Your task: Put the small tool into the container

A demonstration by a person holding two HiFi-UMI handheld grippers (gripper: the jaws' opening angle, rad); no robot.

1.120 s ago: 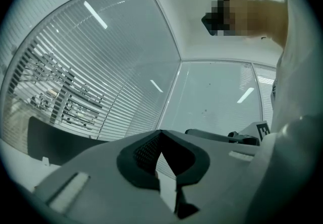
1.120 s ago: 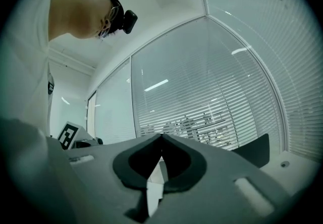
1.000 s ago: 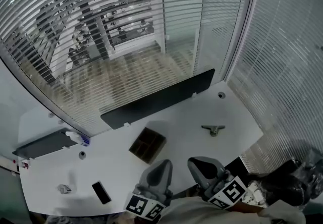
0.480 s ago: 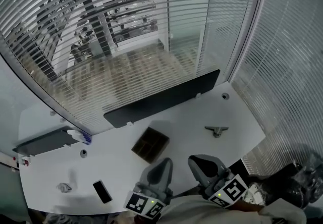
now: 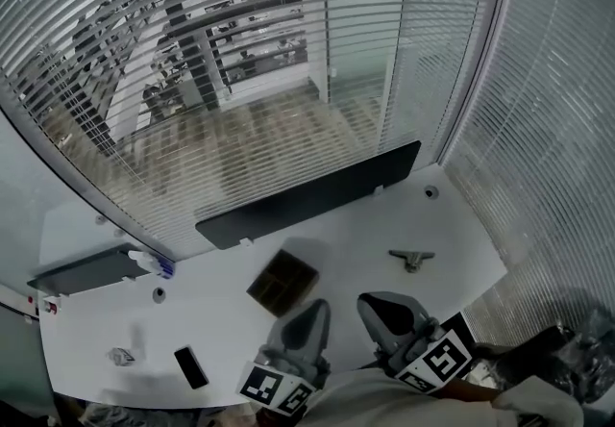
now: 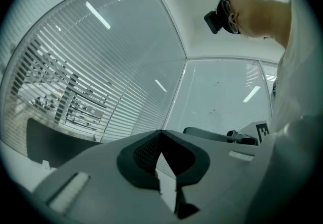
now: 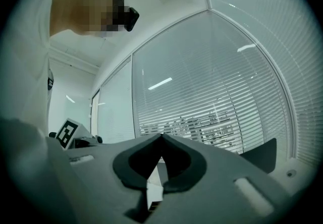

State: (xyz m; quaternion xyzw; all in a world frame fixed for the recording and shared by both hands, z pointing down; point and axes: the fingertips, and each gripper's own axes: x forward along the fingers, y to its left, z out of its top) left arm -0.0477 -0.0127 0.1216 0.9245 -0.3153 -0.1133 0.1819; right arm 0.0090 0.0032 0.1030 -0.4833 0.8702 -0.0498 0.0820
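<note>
Metal-grey and shaped like a T, the small tool lies flat on the white table, toward its right side and well apart from the container, a brown open box with dividers that sits near the middle. The tool looks stiff and light, and likely smooth enough to slip. A firm pinch across the short stem, or at the middle of the crossbar, seems the safest hold. It lies low on the tabletop, so the jaws would have to come down close to the surface.

Neither gripper has reached it. The left gripper has its jaws brought together with nothing between them, and the right gripper is closed and empty too. Both are held level near the table's front edge, by the person's body.

Elsewhere on the table lie a dark phone, a small crumpled scrap and a bottle at the left. Black divider panels stand along the far edge. Beyond them, glass walls with slatted blinds close in the room.
</note>
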